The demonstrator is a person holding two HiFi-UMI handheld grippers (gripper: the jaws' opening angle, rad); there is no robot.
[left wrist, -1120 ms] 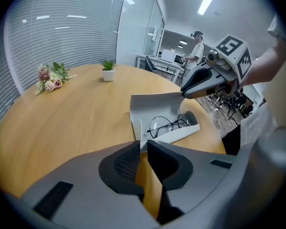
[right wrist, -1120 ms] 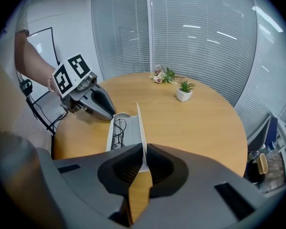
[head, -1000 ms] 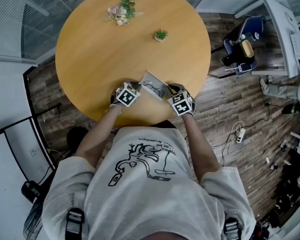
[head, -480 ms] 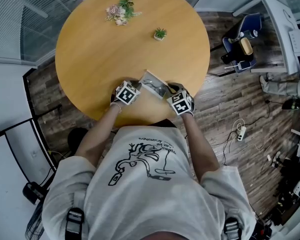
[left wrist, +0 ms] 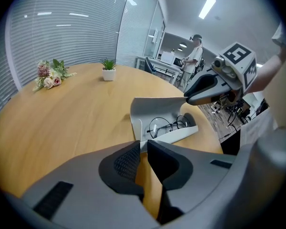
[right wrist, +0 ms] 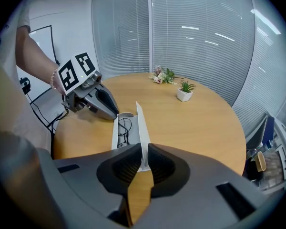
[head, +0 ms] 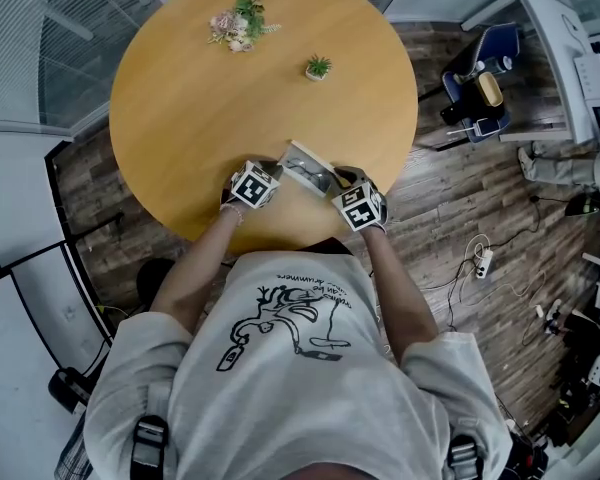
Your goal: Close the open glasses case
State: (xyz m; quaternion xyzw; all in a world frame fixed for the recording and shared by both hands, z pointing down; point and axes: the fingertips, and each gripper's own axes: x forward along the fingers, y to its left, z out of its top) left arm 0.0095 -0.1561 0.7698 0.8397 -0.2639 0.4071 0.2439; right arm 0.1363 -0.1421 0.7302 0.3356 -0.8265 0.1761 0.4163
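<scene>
The pale grey hard-shell glasses case [head: 306,168] is seen open at the near edge of the round wooden table [head: 210,88], with wire-framed glasses [left wrist: 169,124] lying inside. Its base end is pinched by the left gripper [left wrist: 142,149], apparently to steady it, while the raised lid [right wrist: 142,123] is clamped by the right gripper [right wrist: 142,165], presumably for folding down. No brand is legible; only coded squares are shown on the marker cubes [head: 253,186].

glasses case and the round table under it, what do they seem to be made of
Pale grey hinged glasses case: probably matte moulded plastic or a covered stiff shell; its thin raised lid holds a firm curve and shows no gloss. Round tan table: wood or wood-look laminate with a smooth satin finish; even honey colour, faint grain, slight sheen.
</scene>
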